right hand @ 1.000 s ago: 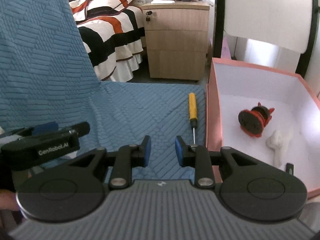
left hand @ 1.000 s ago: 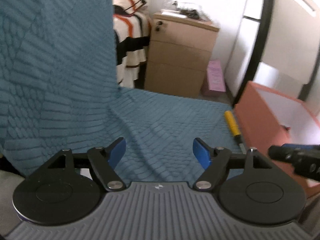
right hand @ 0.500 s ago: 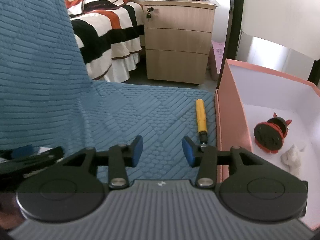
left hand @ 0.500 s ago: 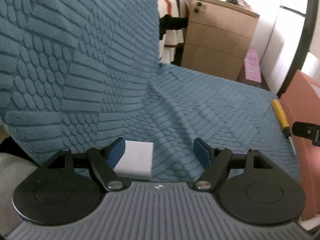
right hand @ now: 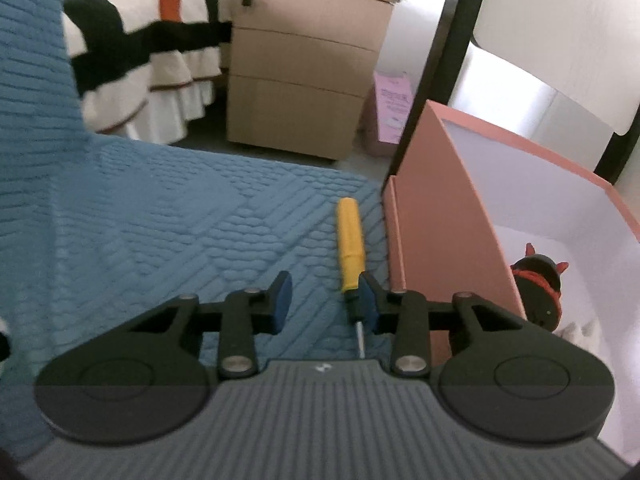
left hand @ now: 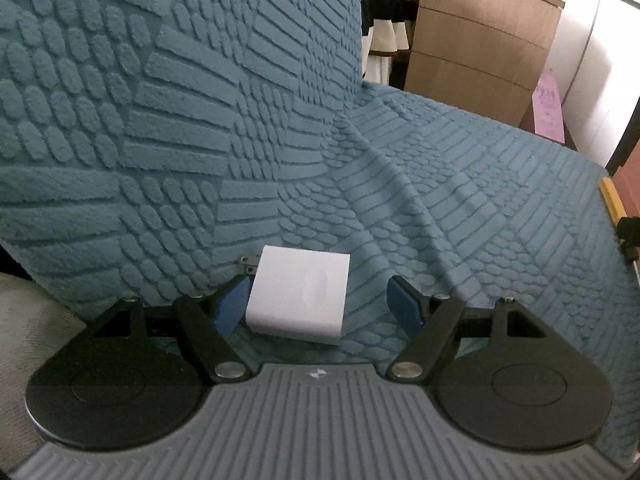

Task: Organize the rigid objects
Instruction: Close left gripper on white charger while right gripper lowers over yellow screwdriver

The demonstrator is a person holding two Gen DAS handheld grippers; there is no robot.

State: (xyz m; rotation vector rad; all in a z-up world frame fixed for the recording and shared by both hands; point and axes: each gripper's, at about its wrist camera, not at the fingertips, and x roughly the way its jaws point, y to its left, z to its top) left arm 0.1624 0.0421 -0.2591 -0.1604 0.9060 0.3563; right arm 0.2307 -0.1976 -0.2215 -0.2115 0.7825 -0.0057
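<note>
A white plug adapter (left hand: pixel 298 294) with metal prongs on its left lies on the blue textured sofa cover (left hand: pixel 460 184). My left gripper (left hand: pixel 318 306) is open around it, the left pad close to its side. A yellow-handled screwdriver (right hand: pixel 350 244) lies on the cover beside the pink box (right hand: pixel 436 236). My right gripper (right hand: pixel 325 300) is open over the screwdriver's black collar, which sits by the right pad. The screwdriver also shows at the right edge of the left wrist view (left hand: pixel 614 204).
The pink box holds a black and red round object (right hand: pixel 538 282) and something white. The sofa back (left hand: pixel 160 100) rises at the left. A wooden drawer cabinet (right hand: pixel 304 68), a striped bed (right hand: pixel 136 48) and a pink package (right hand: pixel 392 104) stand beyond.
My left gripper moved left and down, bringing the white adapter between its fingers. My right gripper opened wider and moved forward and right over the screwdriver.
</note>
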